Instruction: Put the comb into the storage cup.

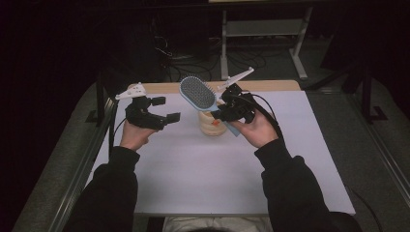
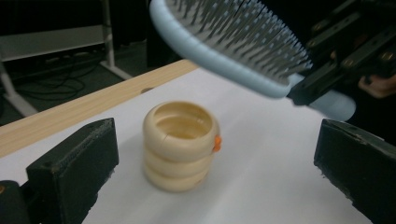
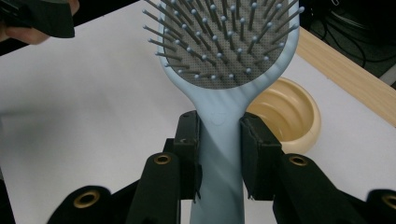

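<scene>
A light blue hairbrush (image 1: 198,93) with a grey bristle pad hangs in the air above a cream ribbed cup (image 1: 212,123) on the white table. My right gripper (image 1: 223,112) is shut on the hairbrush (image 3: 229,56) by its handle, with the jaws pressed against both sides. The cream cup (image 3: 288,117) lies below and behind the brush head. My left gripper (image 1: 166,109) stands open at the left of the cup (image 2: 181,145), with nothing between its jaws. The brush head (image 2: 233,42) hangs over the cup in the left gripper view.
A white sheet (image 1: 212,169) covers the table, with a wooden strip (image 1: 270,85) along its far edge. A grey shelf frame (image 1: 263,34) and cables lie on the dark floor beyond. A small orange tab (image 2: 217,141) sticks out of the cup's side.
</scene>
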`<act>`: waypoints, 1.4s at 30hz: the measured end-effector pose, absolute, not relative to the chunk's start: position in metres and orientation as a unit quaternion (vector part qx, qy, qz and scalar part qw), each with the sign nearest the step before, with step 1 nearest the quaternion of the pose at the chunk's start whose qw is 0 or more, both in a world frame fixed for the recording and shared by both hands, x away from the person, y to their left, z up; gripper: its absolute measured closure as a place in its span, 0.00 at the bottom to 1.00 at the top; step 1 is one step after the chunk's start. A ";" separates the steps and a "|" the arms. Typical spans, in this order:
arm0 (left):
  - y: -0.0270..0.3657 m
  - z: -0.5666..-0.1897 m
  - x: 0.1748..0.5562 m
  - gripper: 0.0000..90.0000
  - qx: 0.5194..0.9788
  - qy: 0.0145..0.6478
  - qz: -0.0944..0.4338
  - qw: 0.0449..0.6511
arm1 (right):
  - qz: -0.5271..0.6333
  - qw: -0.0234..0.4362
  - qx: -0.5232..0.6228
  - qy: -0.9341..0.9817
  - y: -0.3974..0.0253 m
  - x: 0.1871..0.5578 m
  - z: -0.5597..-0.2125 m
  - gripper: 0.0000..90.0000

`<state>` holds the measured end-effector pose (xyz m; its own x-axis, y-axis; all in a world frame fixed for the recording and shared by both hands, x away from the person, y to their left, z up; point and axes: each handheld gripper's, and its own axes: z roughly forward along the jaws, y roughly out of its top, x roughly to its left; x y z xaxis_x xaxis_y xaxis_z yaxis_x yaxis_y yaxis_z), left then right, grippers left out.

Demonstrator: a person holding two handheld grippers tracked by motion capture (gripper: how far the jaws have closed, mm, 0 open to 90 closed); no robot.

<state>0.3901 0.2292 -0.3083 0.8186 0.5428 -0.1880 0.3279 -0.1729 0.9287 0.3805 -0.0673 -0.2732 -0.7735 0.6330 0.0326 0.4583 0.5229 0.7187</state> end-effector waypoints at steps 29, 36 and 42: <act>0.208 -0.304 0.411 0.04 0.712 0.344 0.049 0.610 | 0.389 0.128 0.285 0.867 -0.047 0.381 -0.289 0.76; 0.209 -0.304 0.413 0.13 0.685 0.362 0.034 0.632 | 0.395 0.133 0.279 0.865 -0.044 0.381 -0.290 0.76; 0.211 -0.308 0.408 0.31 0.633 0.399 0.034 0.663 | 0.399 0.148 0.265 0.865 -0.042 0.380 -0.292 0.76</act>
